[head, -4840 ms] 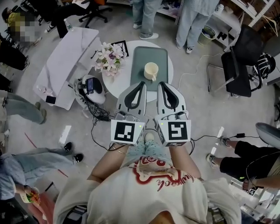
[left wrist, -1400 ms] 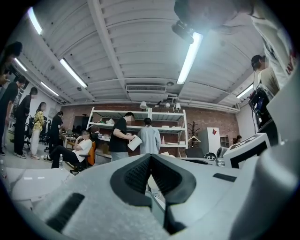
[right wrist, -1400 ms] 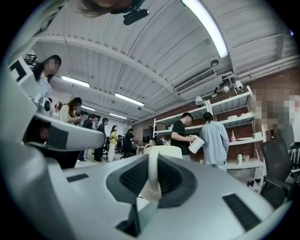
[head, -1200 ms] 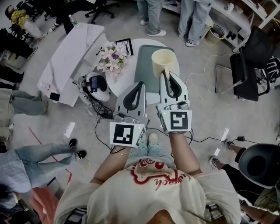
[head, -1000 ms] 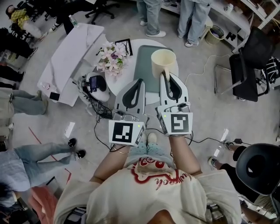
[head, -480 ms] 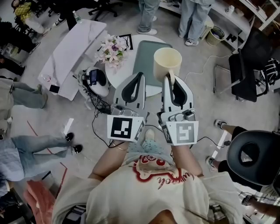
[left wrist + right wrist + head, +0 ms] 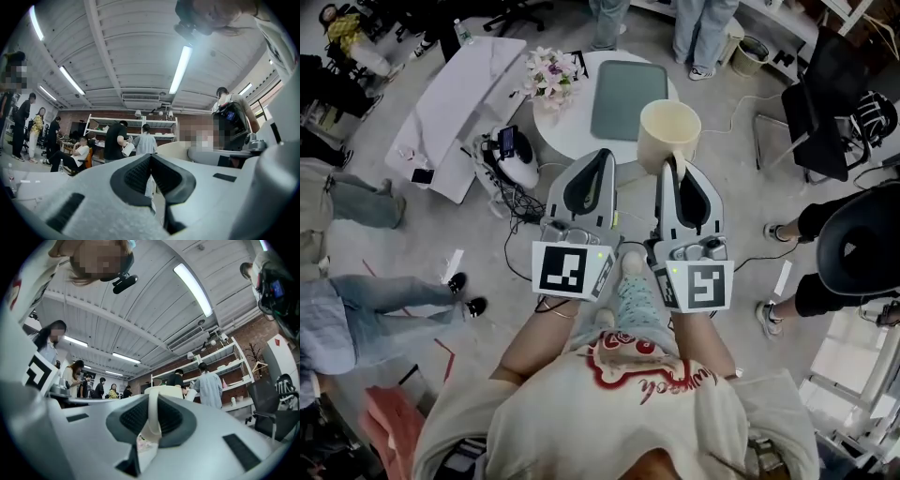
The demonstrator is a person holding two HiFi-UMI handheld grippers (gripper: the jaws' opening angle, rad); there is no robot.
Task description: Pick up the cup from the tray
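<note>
In the head view a cream cup (image 7: pixel 669 134) hangs in the air, well off the grey-green tray (image 7: pixel 626 97). My right gripper (image 7: pixel 673 171) is shut on the cup's handle, and the cup stays upright beyond its tips. The right gripper view shows the handle (image 7: pixel 152 423) pinched between the dark pads, with the cup's body (image 7: pixel 165 390) just past the right gripper (image 7: pixel 153 399). My left gripper (image 7: pixel 600 157) is held level beside it, shut and holding nothing. Seen from its own camera, the left gripper (image 7: pixel 151 157) has its tips touching.
The tray lies bare on a round white table (image 7: pixel 570 131) that also holds a bunch of flowers (image 7: pixel 548 73). A long white bench (image 7: pixel 459 101) stands at the left, with a device and cables (image 7: pixel 517 166) on the floor. A black chair (image 7: pixel 825 89) and a seated person (image 7: pixel 858 248) are at the right.
Both grippers have drawn back from the round table, the right one carrying the cup. Table and tray now sit farther off, near the top of the head view.
</note>
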